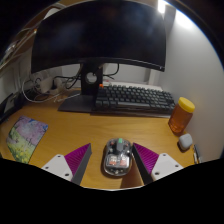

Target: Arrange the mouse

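A transparent-shelled mouse (117, 157) with visible circuitry lies on the wooden desk (90, 128), between my gripper's fingers. My gripper (113, 160) is open: the left finger pad (76, 158) and the right finger pad (147, 157) stand on either side of the mouse with a gap at each side. The mouse rests on the desk on its own.
Beyond the fingers stand a dark keyboard (134, 99) and a large monitor (100, 38) on its stand. An orange bottle (182, 115) and a small grey object (185, 141) are at the right. A colourful patterned item (25, 139) lies at the left.
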Tool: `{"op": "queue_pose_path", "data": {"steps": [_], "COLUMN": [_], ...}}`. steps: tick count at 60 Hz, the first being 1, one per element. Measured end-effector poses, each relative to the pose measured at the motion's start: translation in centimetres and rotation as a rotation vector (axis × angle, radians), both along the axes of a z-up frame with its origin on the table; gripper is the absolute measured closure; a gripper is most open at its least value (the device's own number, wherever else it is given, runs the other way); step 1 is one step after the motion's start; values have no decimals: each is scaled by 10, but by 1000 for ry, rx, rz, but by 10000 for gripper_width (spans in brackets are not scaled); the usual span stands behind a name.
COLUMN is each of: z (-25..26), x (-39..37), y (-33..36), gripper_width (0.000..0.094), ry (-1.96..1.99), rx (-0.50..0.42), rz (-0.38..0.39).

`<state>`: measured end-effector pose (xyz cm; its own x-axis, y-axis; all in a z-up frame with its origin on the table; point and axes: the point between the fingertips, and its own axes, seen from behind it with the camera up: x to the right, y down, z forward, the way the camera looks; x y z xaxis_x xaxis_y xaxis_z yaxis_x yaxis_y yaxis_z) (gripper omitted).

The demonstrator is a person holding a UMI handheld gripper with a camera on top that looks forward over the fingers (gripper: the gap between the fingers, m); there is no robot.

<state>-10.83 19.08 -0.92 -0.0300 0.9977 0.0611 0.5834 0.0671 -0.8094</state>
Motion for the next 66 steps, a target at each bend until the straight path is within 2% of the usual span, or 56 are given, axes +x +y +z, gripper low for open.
{"op": "queue_pose_path", "data": {"steps": [6,7,11,19,29,38,44,52,66], "z": [-3,-3,-4,2,63,133,152,136,31], "x": [-2,-3,-3,-3,-14,-26,-26,-16,9], "y": [3,4,11,11,-14,-90,-157,-249,-347], "gripper_width": [145,183,465,531,559,561,562,560,559], "ry": [-3,-3,-5,-11,38,87,81,55,-21], "rx": [-7,-4,5,14,-19,-127,-195,-212,-99], "rz": [-12,-15,-41,-46,-46,-9,30,103,191]}}
